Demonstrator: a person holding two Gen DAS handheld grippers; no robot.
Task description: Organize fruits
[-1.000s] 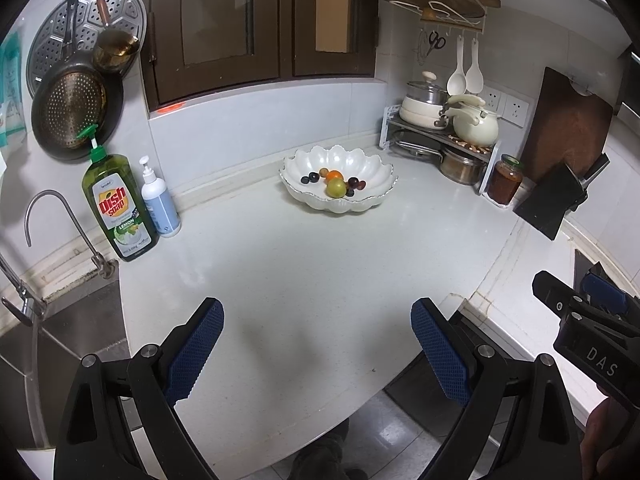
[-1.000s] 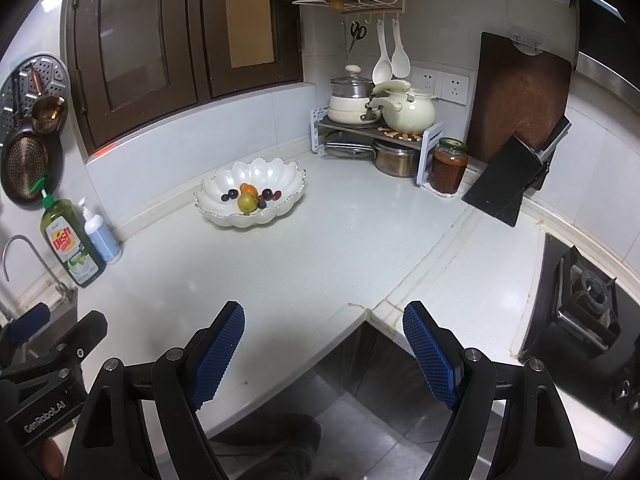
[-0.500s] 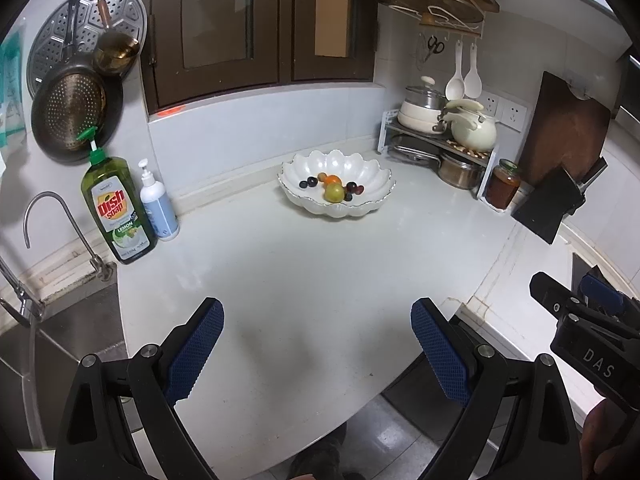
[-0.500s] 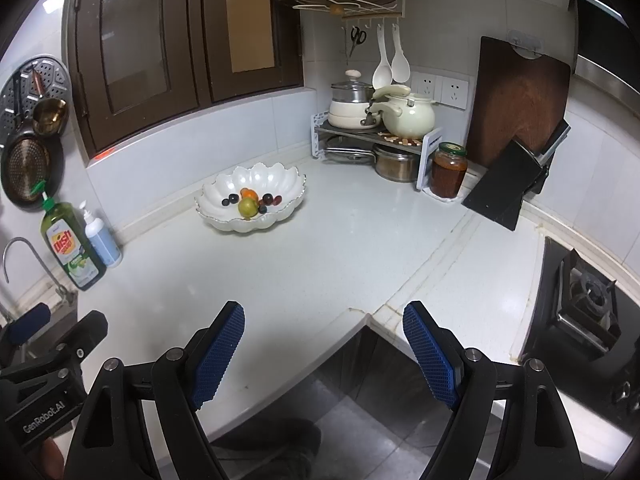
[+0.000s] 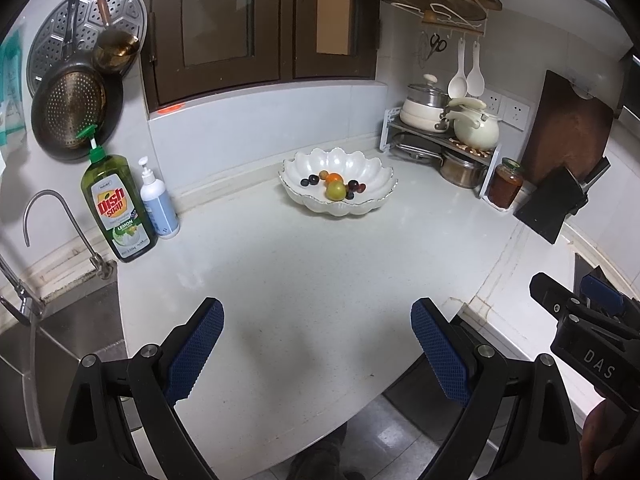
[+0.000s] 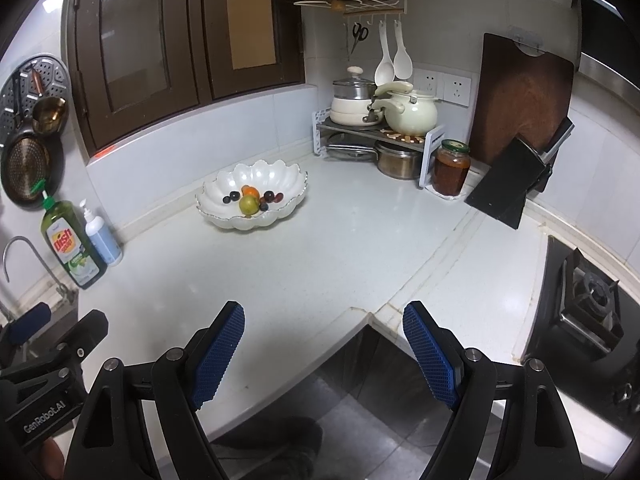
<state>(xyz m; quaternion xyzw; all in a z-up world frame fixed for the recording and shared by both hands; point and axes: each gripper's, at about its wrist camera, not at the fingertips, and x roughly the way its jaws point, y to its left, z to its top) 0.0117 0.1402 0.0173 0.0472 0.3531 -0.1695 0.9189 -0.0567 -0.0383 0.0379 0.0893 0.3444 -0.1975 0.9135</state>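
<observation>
A white scalloped bowl [image 5: 372,168] stands at the back of the white counter, also seen in the right wrist view [image 6: 288,178]. It holds a green-yellow fruit [image 5: 335,191], an orange fruit [image 5: 333,178] and several dark grapes [image 5: 314,179]. My left gripper [image 5: 318,330] is open and empty above the counter's front edge, far from the bowl. My right gripper [image 6: 323,330] is open and empty over the counter's front corner. Each gripper's body shows at the edge of the other's view.
A green dish soap bottle [image 5: 116,208] and a pump bottle [image 5: 158,204] stand by the sink [image 5: 60,332] at left. A pot rack [image 6: 380,136], a jar [image 6: 452,168], a knife block [image 6: 508,184] and a cutting board [image 6: 520,100] fill the back right. A stove [image 6: 592,304] is far right.
Both grippers have drifted slightly back and down from the counter; the bowl looks a little lower and farther. Both stay open and empty.
</observation>
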